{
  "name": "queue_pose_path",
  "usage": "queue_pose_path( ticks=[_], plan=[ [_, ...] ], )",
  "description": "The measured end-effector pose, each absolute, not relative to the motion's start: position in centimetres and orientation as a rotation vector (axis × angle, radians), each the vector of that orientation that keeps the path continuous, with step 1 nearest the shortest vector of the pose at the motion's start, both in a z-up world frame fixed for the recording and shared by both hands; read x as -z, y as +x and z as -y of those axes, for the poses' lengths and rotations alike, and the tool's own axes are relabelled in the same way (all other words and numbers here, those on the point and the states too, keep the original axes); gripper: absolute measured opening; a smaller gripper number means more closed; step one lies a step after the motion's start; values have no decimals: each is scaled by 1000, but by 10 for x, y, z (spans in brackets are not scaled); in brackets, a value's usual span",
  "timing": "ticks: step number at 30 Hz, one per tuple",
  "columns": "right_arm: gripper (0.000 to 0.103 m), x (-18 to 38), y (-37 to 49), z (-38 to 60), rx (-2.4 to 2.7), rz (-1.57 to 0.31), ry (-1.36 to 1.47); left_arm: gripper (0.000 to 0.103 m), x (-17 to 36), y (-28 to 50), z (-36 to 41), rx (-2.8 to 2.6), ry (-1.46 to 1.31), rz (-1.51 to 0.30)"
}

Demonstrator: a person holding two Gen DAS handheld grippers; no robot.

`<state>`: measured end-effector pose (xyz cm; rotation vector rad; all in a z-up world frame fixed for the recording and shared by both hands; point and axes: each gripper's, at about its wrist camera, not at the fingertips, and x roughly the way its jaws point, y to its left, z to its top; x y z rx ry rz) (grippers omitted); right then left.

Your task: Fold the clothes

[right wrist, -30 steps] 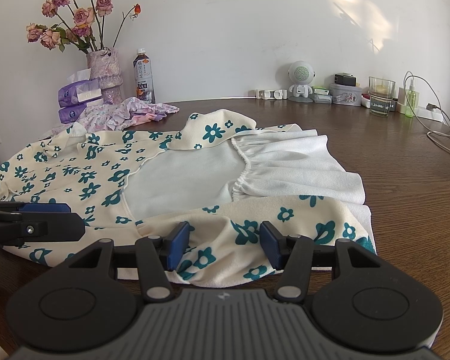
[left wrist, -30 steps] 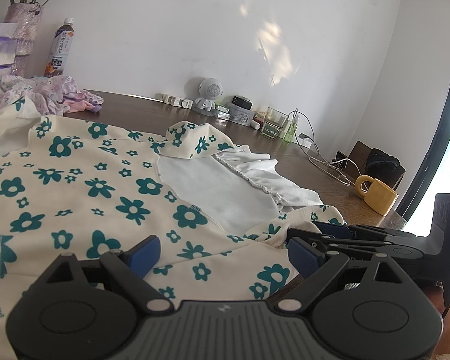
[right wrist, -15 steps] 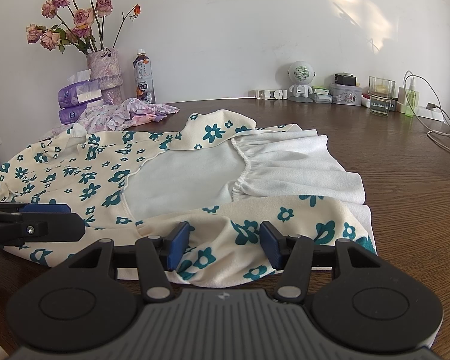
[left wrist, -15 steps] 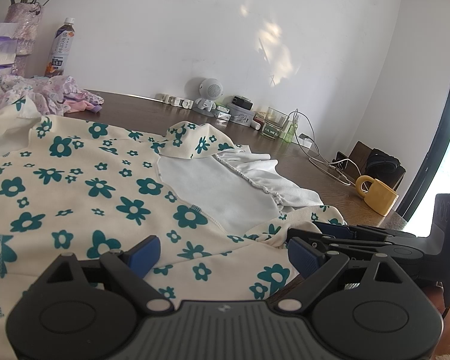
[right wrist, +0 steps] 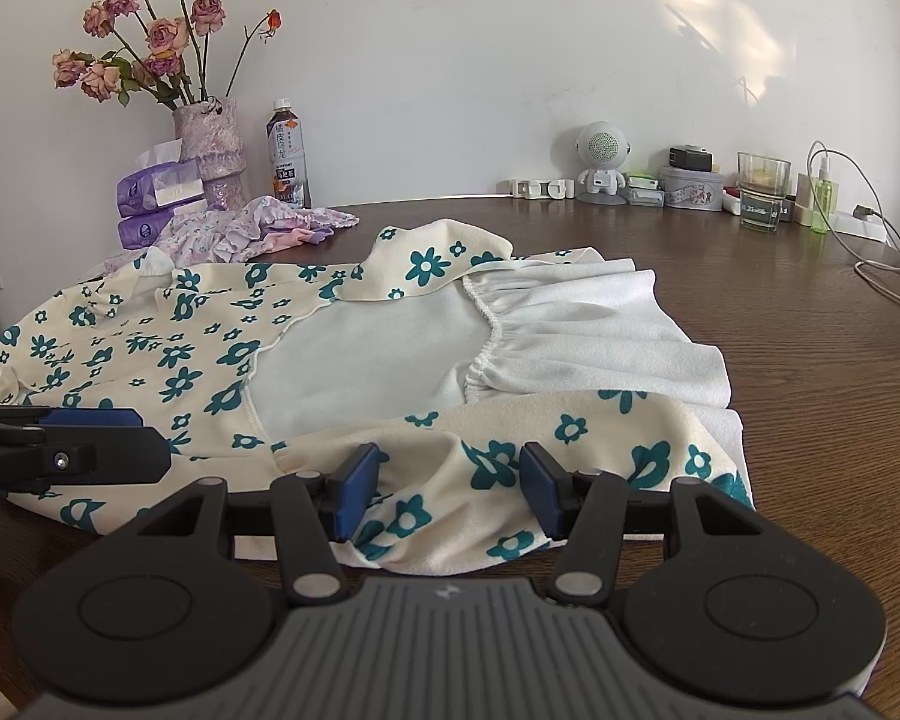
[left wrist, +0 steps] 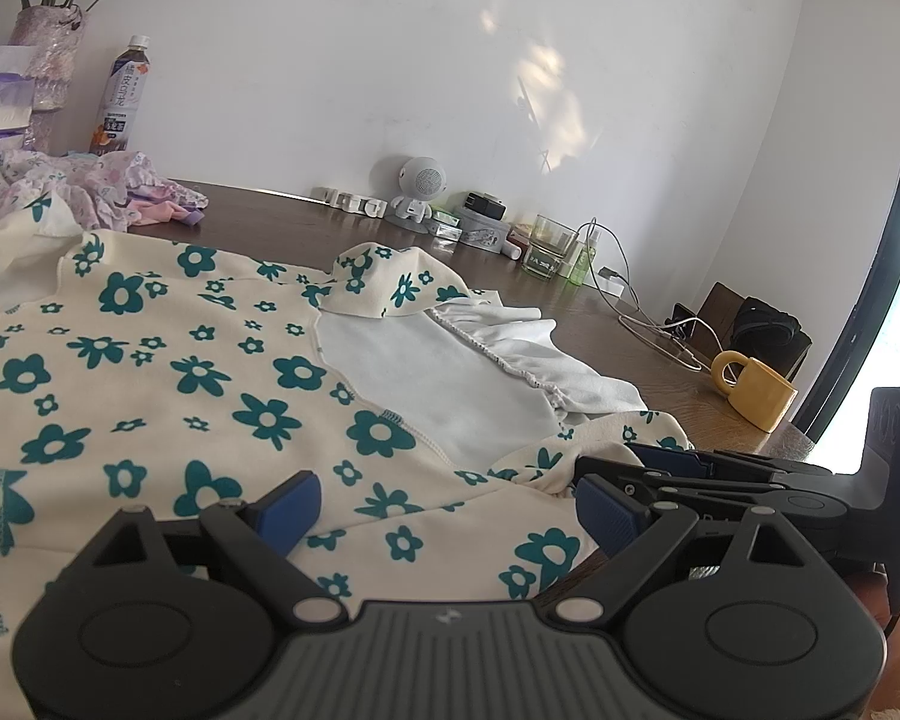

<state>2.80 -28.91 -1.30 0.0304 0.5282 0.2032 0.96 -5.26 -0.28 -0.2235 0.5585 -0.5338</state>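
Garment (right wrist: 354, 354): soft matt cloth, cream with printed teal flowers; plain white inner panel with gathered elastic seam, slightly fleecy look. Table (right wrist: 810, 360): dark brown wood, visible grain, low sheen. Right gripper (right wrist: 447, 492): matt black plastic body, ribbed grey centre; blue pads (right wrist: 357, 489) finely textured, rubbery. Left gripper (left wrist: 444, 510): same finish. Mug (left wrist: 753, 387): yellow, smooth, matt. Tumbler (right wrist: 762, 189): clear glass. Bottle (right wrist: 288, 159): glossy plastic, printed label.
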Motion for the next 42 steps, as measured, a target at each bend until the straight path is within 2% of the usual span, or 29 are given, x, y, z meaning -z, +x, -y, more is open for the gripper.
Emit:
queue_pose_path(
  ticks=[9, 27, 42],
  plan=[
    [53, 13, 28, 289, -204, -528, 31, 92, 3, 10, 52, 536, -226, -559],
    [54, 13, 28, 289, -204, -528, 34, 100, 1, 10, 56, 502, -201, -566],
    [57, 12, 26, 291, -217, -524, 38, 103, -10, -12, 44, 302, -138, -478]
  ],
)
